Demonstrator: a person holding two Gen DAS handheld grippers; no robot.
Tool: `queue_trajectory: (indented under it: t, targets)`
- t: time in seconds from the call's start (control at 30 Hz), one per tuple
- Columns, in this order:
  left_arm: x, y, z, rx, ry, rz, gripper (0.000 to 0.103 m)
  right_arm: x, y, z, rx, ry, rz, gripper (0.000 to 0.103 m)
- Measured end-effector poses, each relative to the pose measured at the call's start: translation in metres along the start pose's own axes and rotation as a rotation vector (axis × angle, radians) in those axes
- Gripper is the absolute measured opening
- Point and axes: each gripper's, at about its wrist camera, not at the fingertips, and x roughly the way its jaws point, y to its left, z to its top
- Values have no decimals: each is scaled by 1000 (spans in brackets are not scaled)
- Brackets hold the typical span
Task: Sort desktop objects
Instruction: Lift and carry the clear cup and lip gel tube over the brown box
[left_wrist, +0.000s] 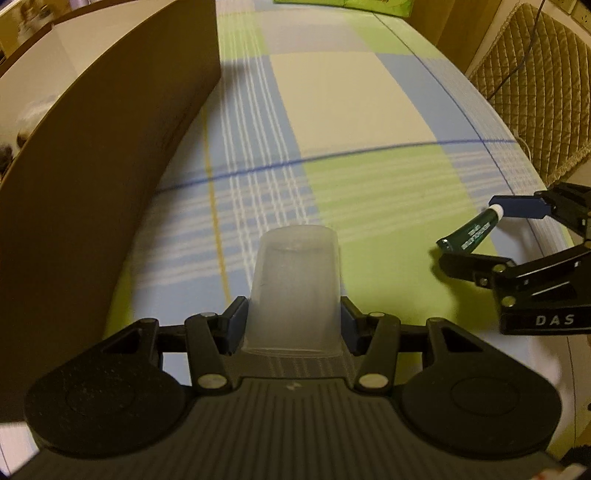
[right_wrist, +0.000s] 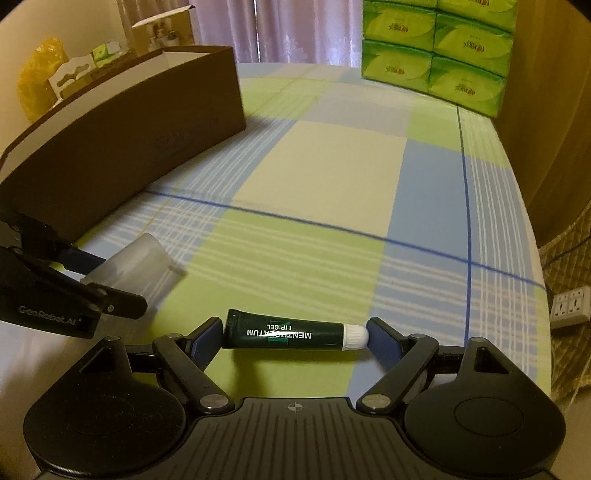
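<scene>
A frosted translucent plastic cup (left_wrist: 293, 273) is pinched near its rim between the blue pads of my left gripper (left_wrist: 293, 314), its base pointing away from the camera. In the right wrist view the cup (right_wrist: 140, 262) hangs tilted in the left gripper (right_wrist: 114, 282) just above the tablecloth. My right gripper (right_wrist: 293, 334) is shut on a dark green lip gel tube (right_wrist: 280, 332), held end to end, with the white cap against the right pad. The tube (left_wrist: 467, 234) casts a shadow on the cloth below. In the left wrist view the right gripper (left_wrist: 471, 230) sits at the right edge.
A long brown open-topped box (right_wrist: 129, 140) stands along the left side of the table (right_wrist: 332, 177), close to the cup. Stacked green tissue packs (right_wrist: 436, 51) stand at the far right. A quilted chair cushion (left_wrist: 535, 92) and a power strip (right_wrist: 569, 306) lie beyond the right edge.
</scene>
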Motion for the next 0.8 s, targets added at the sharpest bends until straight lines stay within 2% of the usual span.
queue_trajectory:
  t: [0.17, 0.3, 0.37, 0.43, 0.5, 0.8]
  targets:
    - [-2, -4, -10, 12, 18, 5, 47, -9, 7, -13, 24, 8, 3, 81]
    - [2, -9, -7, 21, 9, 3, 57, -14, 7, -19, 42, 17, -9, 81]
    - [4, -13, -5, 37, 5, 11, 58, -18, 7, -22, 51, 15, -13, 81]
    - [6, -15, -4, 50, -2, 15, 57, -20, 6, -24, 58, 13, -17, 81]
    - [5, -17, -3, 63, -18, 12, 47, -23, 6, -26, 63, 11, -21, 81]
    - [-10, -15, -21, 62, -16, -10, 47, -30, 14, -27, 62, 3, -11, 81]
